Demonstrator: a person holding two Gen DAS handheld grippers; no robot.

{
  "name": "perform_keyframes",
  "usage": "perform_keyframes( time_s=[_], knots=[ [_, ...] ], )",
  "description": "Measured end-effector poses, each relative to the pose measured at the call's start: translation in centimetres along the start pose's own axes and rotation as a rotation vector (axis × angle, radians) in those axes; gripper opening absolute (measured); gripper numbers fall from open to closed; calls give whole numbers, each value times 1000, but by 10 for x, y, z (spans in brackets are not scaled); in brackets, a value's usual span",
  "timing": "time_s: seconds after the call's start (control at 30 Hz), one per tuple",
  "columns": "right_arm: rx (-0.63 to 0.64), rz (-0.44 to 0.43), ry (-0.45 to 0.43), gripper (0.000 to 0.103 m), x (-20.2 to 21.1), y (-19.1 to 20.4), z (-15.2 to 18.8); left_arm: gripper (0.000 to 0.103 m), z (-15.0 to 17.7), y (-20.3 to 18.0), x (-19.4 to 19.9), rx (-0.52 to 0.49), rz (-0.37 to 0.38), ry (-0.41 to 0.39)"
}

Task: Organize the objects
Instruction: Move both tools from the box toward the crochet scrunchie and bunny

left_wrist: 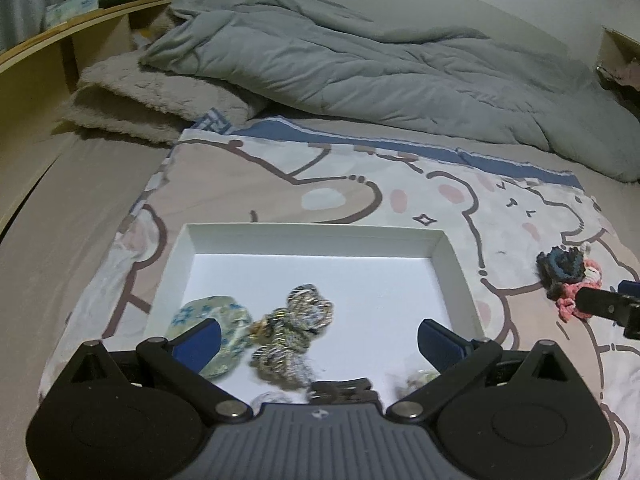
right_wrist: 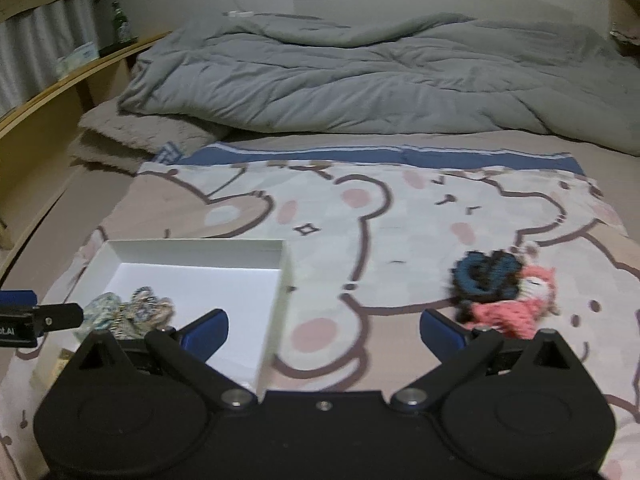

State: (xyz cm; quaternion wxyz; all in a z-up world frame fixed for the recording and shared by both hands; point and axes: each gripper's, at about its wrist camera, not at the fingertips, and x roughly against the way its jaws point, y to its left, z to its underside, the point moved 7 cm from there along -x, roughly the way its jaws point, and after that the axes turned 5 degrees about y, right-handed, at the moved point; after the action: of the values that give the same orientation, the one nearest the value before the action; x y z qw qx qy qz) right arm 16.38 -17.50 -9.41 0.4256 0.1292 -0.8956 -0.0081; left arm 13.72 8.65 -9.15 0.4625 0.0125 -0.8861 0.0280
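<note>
L gripper (left_wrist: 319,338) is hovering w/ jaws spread over shallow white cardboard box (left_wrist: 456,276); R gripper (right_wrist: 323,330), jaws spread, is facing dark-blue/pink crocheted scrunchies (right_wrist: 500,292) at 2 o'clock.

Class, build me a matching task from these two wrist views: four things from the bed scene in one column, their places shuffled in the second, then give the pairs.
Things
1. multicoloured scrunchie
2. dark blue scrunchie
3. grey duvet
4. green bottle

Places
A. on the wooden headboard shelf
B. inside the white box
C. bunched at the far end of the bed
D. on the bear-print cloth, right of the box

Pairs: 1-B, 2-D, 3-C, 4-A
</note>
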Motion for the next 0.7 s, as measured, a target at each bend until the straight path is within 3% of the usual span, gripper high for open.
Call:
perform_keyframes(
  time_s=[0.7],
  knots=[
    [-145, 96, -25, 103, 13, -112, 11, 103, -19, -101, -25, -89, 97, -26]
  ],
)
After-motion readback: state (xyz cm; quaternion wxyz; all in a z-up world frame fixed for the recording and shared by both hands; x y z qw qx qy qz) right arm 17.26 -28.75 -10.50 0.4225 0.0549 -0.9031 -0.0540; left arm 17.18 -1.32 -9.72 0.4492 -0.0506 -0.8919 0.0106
